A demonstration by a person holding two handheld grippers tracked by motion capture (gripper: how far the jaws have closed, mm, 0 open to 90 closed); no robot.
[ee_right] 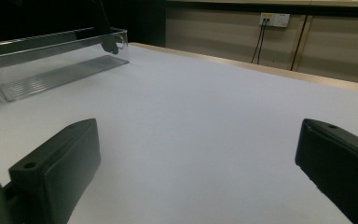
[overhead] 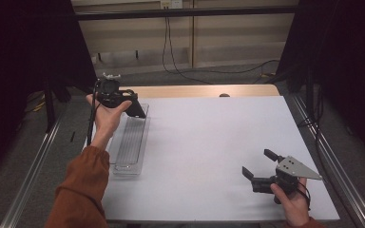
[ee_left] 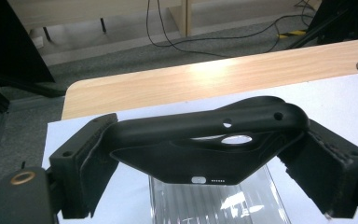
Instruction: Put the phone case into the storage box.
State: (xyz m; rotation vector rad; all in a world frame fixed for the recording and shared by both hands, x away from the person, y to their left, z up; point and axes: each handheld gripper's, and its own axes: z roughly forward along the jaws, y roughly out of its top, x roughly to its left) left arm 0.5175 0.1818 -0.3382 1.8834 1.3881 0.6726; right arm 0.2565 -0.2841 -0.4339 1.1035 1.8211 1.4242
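Clamping black phone case (ee_left: 205,144) crosswise between both jaws: left gripper (overhead: 116,95), raised over far end of clear plastic tray (overhead: 129,142), near far-left corner of white worktop (overhead: 209,142). Case bowed under squeeze, camera cutout facing up. Tray lengthwise along left edge. Right gripper (overhead: 262,167) near right front corner, jaws wide apart, holding nothing, low over bare surface.
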